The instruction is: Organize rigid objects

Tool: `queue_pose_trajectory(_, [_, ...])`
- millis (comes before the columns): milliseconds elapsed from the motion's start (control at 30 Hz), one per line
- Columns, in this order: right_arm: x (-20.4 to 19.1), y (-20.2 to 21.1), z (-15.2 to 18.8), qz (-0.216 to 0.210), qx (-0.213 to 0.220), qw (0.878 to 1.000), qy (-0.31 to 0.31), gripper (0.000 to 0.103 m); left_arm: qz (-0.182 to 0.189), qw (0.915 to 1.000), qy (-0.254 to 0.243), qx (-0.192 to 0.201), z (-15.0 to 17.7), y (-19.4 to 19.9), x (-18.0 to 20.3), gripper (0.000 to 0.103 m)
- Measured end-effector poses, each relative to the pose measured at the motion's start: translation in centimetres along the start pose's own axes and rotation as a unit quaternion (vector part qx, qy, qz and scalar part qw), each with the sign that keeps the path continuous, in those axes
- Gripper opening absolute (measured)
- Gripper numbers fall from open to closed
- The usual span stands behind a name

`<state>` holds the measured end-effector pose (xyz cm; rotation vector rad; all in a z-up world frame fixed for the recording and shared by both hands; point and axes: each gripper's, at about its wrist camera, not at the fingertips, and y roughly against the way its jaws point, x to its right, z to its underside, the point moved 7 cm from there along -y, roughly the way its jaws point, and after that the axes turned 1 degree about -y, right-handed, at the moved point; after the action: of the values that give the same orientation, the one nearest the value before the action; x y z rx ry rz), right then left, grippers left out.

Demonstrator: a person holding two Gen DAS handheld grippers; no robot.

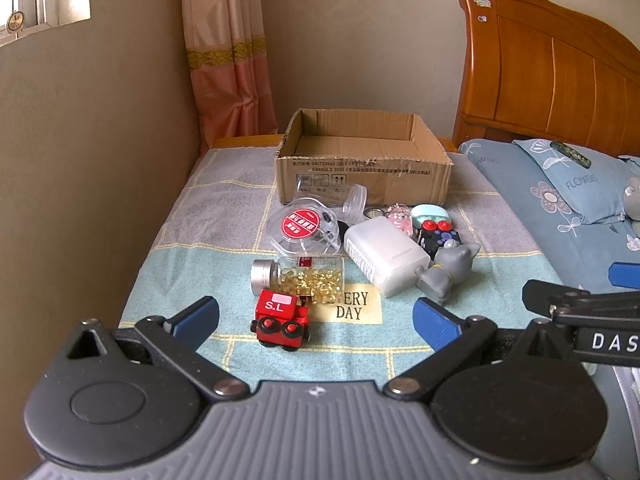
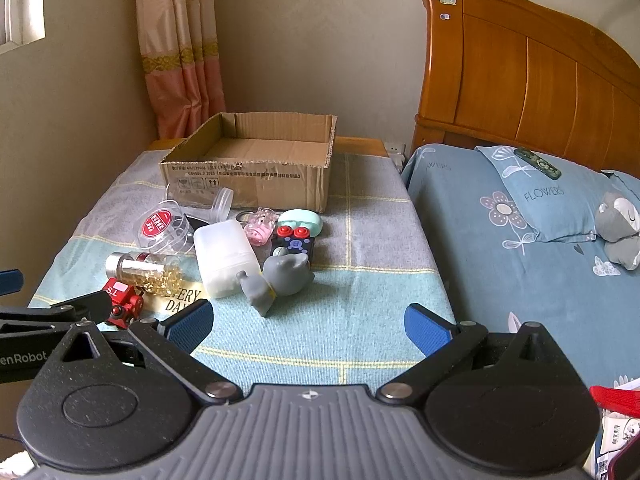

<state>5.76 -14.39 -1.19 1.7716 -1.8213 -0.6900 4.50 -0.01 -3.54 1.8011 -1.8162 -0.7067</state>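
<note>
- Left wrist view: the left gripper (image 1: 316, 318) hangs low with its blue pads spread wide and nothing between them. The red toy train (image 1: 280, 318) stands just in front, the item of the pile farthest from the cardboard box (image 1: 362, 174).
- The train looks like painted wood, so I judge it light and stiff; a pinch across its flat sides should hold (the wheels may let it roll if nudged).
- Between the train and the box lies a capsule bottle (image 1: 298, 276) on its side. It looks like glass, smooth and round, likely to roll and slip, so take it across the body, not the metal cap.
- Right wrist view: the right gripper (image 2: 308, 324) is also spread, holding nothing, above the checked cloth (image 2: 360, 292).
- On the near side of the box lie a white plastic container (image 2: 226, 258) and, touching it, a grey figurine (image 2: 280, 278) on its side.
- The container looks light but broad and slick, best taken across its narrower faces. The figurine is lumpy, so I would grip its body, not a limb.
- The box stands open-topped, nothing visible inside.
</note>
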Motion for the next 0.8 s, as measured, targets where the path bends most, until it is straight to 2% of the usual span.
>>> queue_pose_trajectory(800, [0.4,-0.9,-0.8,-0.019,0.014,1.000,0.009,0.103,0.020,0.9996,-0.004,0.018,-0.8,-1.0,-0.4,0.102])
